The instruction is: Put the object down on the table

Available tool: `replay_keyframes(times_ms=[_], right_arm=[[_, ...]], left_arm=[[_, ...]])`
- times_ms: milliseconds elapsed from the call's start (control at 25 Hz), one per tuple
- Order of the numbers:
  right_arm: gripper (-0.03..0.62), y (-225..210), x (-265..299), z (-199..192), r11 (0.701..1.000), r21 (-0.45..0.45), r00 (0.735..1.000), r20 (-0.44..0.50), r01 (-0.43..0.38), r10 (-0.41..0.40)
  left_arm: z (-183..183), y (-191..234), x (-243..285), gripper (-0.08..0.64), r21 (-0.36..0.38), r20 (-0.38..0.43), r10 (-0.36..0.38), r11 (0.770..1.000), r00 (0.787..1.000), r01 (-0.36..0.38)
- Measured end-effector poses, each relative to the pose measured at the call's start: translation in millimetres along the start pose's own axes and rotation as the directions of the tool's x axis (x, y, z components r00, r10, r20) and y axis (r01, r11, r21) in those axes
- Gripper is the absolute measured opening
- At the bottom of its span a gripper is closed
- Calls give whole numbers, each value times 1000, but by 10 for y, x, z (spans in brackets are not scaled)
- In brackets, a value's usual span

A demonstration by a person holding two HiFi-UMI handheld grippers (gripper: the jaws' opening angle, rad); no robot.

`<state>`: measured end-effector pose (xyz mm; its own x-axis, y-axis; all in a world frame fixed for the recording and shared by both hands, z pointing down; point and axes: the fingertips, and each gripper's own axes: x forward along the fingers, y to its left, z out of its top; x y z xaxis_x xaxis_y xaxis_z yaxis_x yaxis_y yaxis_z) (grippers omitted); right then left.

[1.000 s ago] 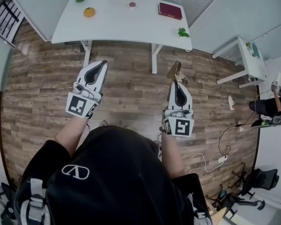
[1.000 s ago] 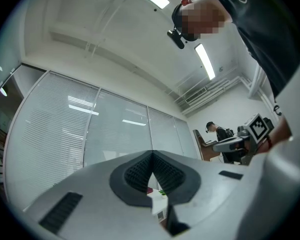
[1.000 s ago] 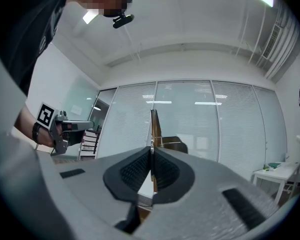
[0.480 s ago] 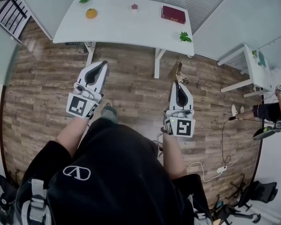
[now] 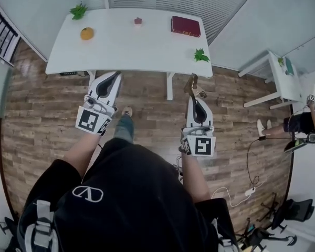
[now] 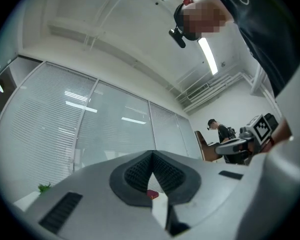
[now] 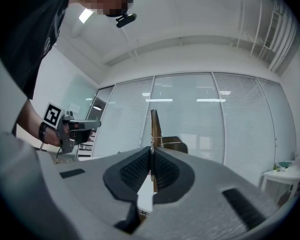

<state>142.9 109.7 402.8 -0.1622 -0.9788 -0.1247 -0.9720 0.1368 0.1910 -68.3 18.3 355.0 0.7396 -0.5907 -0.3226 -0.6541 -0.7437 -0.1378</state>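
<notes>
right gripper (image 5: 195, 95) is clamped on the thin brown object (image 5: 192, 83). the object sticks up past the jaw tips, in the air over the wood floor (image 5: 42, 114), short of the white table (image 5: 121, 51). left gripper (image 5: 114, 76) is closed with nothing in it. my read: early stage, object not yet over the tabletop. left to do: reach the table, lower onto a bare patch, let go.

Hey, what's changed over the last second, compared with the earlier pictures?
The person has stepped forward, so the white table now lies closer, just ahead of both grippers, and a shoe shows between the arms. Nothing was taken hold of or let go. The right gripper stays shut on the thin brown object, and the left gripper stays shut and empty.
</notes>
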Motion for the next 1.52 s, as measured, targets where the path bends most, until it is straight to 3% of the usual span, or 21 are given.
replay_keyframes(times_ms=[480, 680, 960, 1520], right_arm=[[6, -513, 2134, -205, 998, -23, 998, 0, 60, -60], [6, -634, 2795, -258, 998, -20, 998, -5, 55, -55], [6, -770, 3267, -351, 1000, 10, 1000, -19, 13, -13], [5, -1075, 3559, -516, 991, 73, 993, -35, -108, 110]], left_arm=[[-703, 1431, 1789, 5, -40, 17, -117, 992, 993, 118], [-926, 1784, 2293, 5, -68, 26, -155, 985, 988, 157], [-1044, 2035, 2611, 5, -79, 30, -128, 988, 991, 130], [-1116, 1994, 2900, 5, -49, 17, -33, 998, 999, 33]])
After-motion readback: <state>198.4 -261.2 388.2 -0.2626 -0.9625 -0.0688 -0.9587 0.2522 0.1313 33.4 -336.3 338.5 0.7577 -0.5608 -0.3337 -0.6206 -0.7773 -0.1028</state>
